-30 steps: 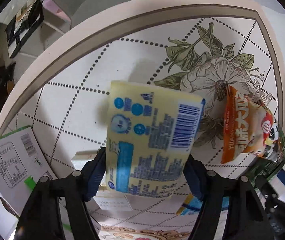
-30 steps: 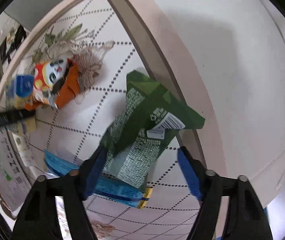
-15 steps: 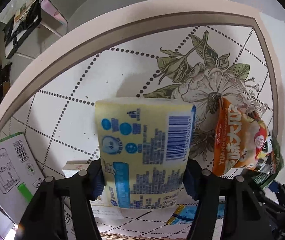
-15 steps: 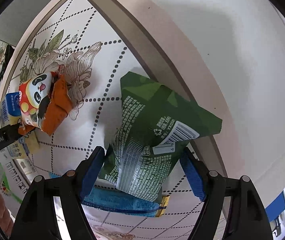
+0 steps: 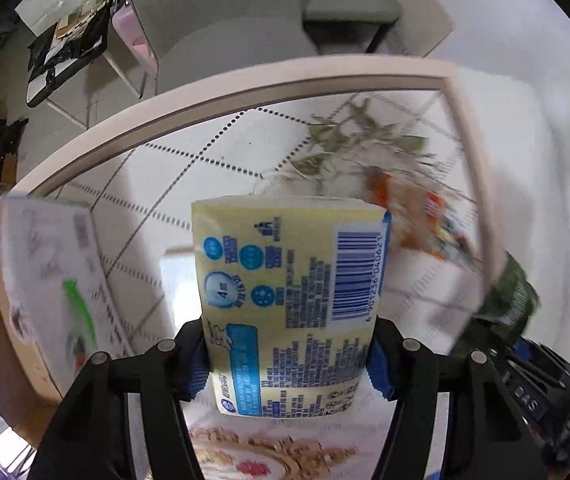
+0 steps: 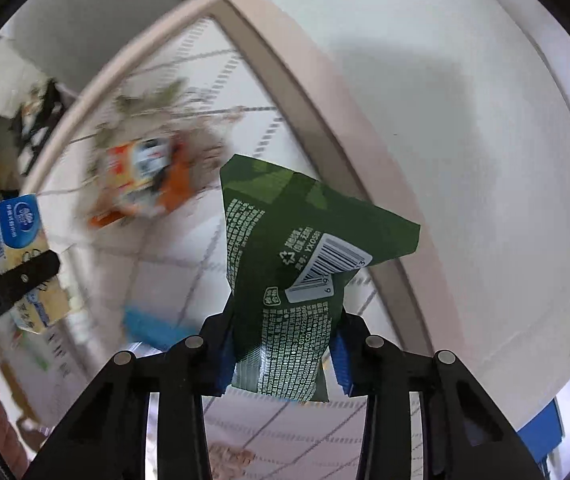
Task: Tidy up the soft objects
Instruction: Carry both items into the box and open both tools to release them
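A yellow tissue pack (image 5: 289, 300) with blue print and a barcode hangs above the patterned mat (image 5: 205, 168), and my left gripper (image 5: 287, 360) is shut on its lower sides. In the right wrist view a green snack bag (image 6: 293, 264) stands between the blue pads of my right gripper (image 6: 283, 360). Its jaws are closing and squeeze the bag's lower part. The same yellow pack (image 6: 17, 264) shows at the left edge there. A blurred orange panda snack bag (image 6: 141, 176) lies on the mat's flower print.
A white box (image 5: 49, 272) with a green mark sits at the left beside a brown cardboard box (image 5: 5, 340). A blue packet (image 6: 153, 328) lies on the mat below the green bag. The mat's beige border (image 6: 325, 132) meets a white surface on the right.
Both grippers have risen, each with its pack. The right jaws have narrowed and pinched the green bag. The left jaws tightened on the yellow pack early on.
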Motion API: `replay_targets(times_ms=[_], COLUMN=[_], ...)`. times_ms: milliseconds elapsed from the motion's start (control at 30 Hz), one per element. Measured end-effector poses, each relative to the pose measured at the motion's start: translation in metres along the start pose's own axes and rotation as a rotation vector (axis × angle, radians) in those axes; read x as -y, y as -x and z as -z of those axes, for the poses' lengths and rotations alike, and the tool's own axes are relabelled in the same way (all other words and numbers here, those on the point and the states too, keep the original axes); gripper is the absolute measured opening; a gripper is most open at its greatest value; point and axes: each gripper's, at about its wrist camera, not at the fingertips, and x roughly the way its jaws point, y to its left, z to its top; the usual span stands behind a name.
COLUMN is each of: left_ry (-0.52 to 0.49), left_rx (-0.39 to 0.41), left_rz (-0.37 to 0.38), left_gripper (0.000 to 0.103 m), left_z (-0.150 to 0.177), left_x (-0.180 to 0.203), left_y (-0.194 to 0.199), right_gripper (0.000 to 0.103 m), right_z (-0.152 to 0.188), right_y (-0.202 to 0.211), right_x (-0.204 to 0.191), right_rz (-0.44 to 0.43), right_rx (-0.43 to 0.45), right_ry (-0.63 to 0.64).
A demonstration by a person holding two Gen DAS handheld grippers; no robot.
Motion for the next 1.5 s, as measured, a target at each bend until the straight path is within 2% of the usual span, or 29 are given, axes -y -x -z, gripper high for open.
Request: replay_targets(times_ms=[100,233,433,600,767,900,967,1100,1367,1433,1467,1500], left_ry=[0.008,0.035,0.102,0.179,0.240,0.277,0.294,0.308,0.316,0.338,0.347,0.346], left_rx=[0.049,0.117,0.170,0.217,0.216,0.172,0.133,0.060,-0.042,-0.069,-0.092,-0.105], left_rz=[0.054,0.107,0.115,0.078,0.020,-0.012,-0.018,-0.012,0.034,0.038,0.038,0.036], left_gripper=[0.060,0.060,0.060,0.060,0.060,0.060,0.060,0.060,0.061,0.061,0.061,0.061], left_z=[0.029,0.075,0.123,0.149,0.148,0.132,0.119,0.096,0.071,0.066,0.065,0.063], left_x=[-0.010,-0.047,-0.118,-0.199,-0.276,-0.325,-0.351,-0.380,-0.400,-0.406,-0.407,-0.408], left_y=[0.038,0.095,0.143,0.168,0.166,0.143,0.123,0.085,0.036,0.027,0.023,0.020], right_gripper=[0.041,0.041,0.041,0.041,0.041,0.041,0.041,0.041,0.041,0.044,0.051,0.067], right_z=[0.022,0.052,0.121,0.160,0.176,0.178,0.173,0.169,0.163,0.163,0.162,0.161], right_y=[0.037,0.077,0.128,0.138,0.106,0.062,0.036,-0.012,-0.072,-0.079,-0.082,-0.082], right_x=[-0.027,-0.065,-0.166,-0.259,-0.344,-0.391,-0.406,-0.432,-0.447,-0.446,-0.446,-0.446], right_rz=[-0.059,-0.114,-0.194,-0.225,-0.208,-0.196,-0.183,-0.124,-0.034,-0.025,-0.006,0.001], right_rx=[0.034,0.075,0.117,0.120,0.076,-0.019,-0.056,-0.112,-0.202,-0.228,-0.228,-0.224], right_ry=[0.068,0.169,0.355,0.480,0.538,0.525,0.523,0.528,0.544,0.539,0.544,0.546])
